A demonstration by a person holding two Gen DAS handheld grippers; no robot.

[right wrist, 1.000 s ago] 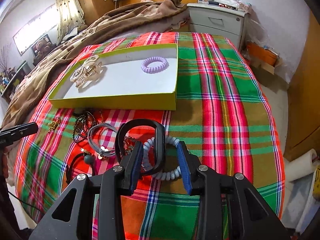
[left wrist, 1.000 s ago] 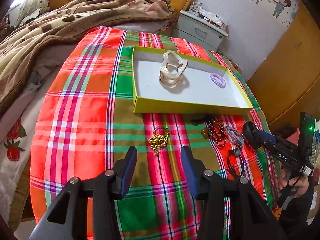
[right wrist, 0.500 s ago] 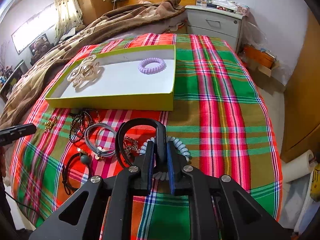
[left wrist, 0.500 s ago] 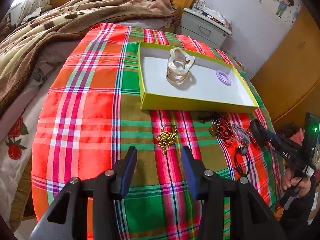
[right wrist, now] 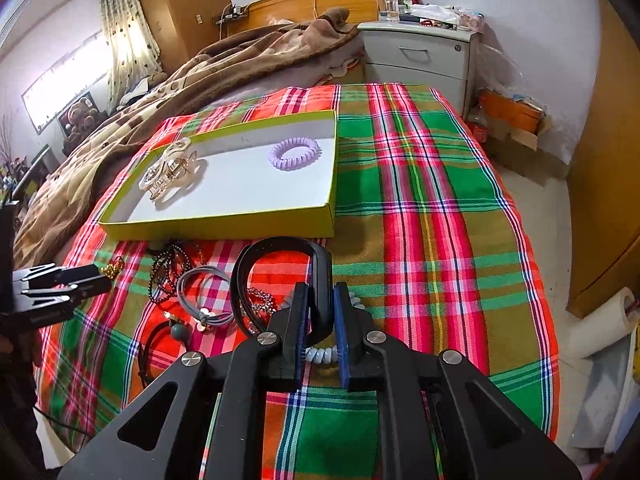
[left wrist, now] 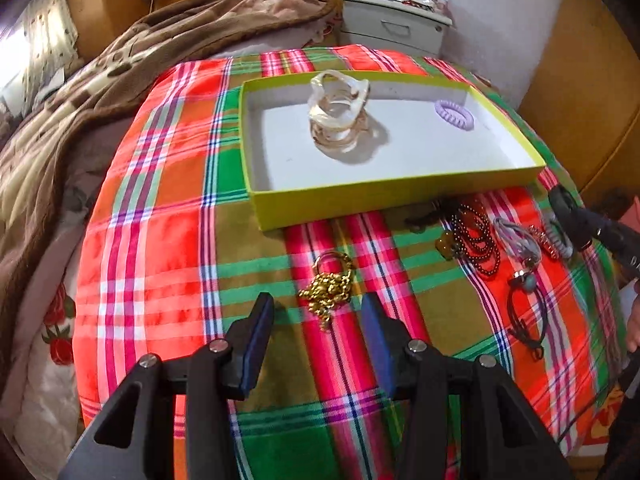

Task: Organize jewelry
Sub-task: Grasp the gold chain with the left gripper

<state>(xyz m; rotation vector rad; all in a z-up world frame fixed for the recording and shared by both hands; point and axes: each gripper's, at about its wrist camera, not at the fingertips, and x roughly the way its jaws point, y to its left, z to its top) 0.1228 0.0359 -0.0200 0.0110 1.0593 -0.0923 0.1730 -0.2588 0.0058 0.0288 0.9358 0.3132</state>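
The job is barely begun. Your shallow yellow-green cardboard box with a white floor (right wrist: 224,224) sits mid-bed on the red and green plaid bedspread (right wrist: 420,208). It holds just two things: a clear, gold-trimmed claw hair clip (right wrist: 168,174) toward its left end and a lilac spiral hair tie (right wrist: 295,153) toward its right end.

Everything else lies on the bedspread along the box's near wall: a gold chain heap (left wrist: 328,286), dark red bead bracelets (left wrist: 478,240), grey elastic hair ties (right wrist: 204,296) and a black cord with a grey bead (right wrist: 178,330).

Your right gripper (right wrist: 320,328) has its jaws narrowed onto a black plastic headband (right wrist: 280,276), above a white spiral hair tie (right wrist: 320,354). Your left gripper (left wrist: 318,344) hangs just short of the gold heap, jaws wide and empty.
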